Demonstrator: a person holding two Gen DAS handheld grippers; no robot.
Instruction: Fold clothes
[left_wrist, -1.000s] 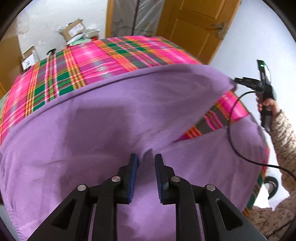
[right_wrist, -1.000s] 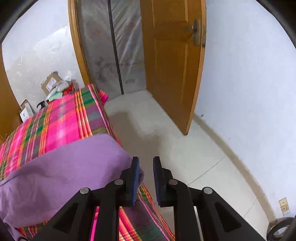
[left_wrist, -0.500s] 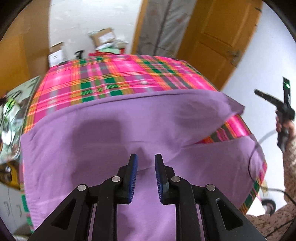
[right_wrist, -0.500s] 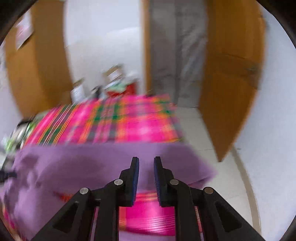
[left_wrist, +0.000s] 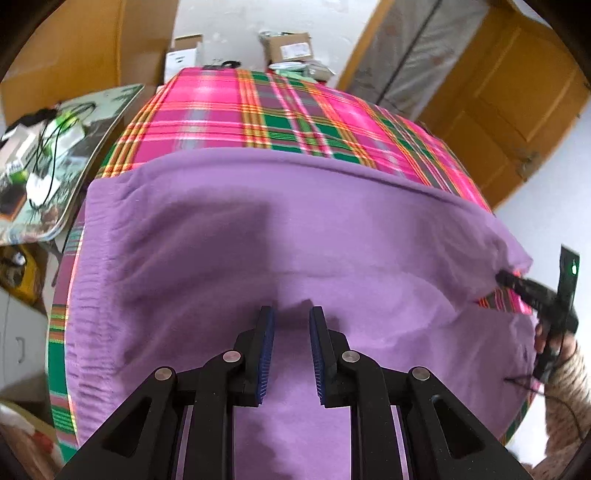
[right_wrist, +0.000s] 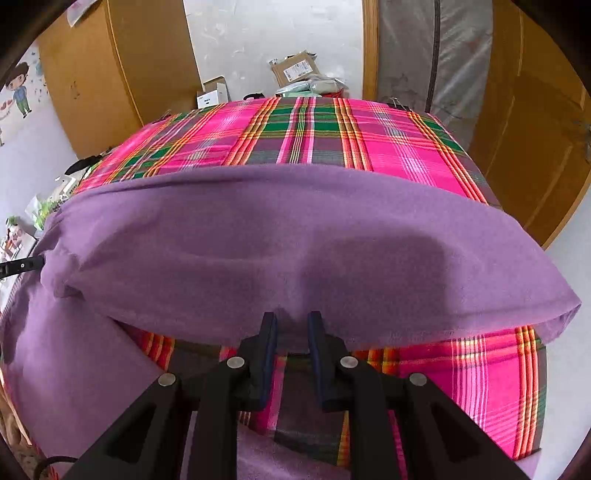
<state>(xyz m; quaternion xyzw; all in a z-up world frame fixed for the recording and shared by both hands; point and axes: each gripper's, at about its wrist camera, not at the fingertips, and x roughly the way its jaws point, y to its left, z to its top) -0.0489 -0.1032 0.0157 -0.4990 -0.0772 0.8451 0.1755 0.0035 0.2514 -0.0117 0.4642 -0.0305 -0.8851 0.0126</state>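
1. On the plaid bed (right_wrist: 369, 147), the purple cloth (right_wrist: 258, 229) lies half-folded, long axis nine-to-three.
2. Left claw (left_wrist: 291, 314) pinches its near edge at twelve.
3. Right claw (right_wrist: 291, 317) likewise pinches the lifted fold.

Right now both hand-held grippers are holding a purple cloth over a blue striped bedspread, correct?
Not quite. The bedspread is pink plaid with green and orange stripes, not blue striped, as the right wrist view shows. The rest holds: the left hand-held gripper and right hand-held gripper each pinch the purple cloth above it.
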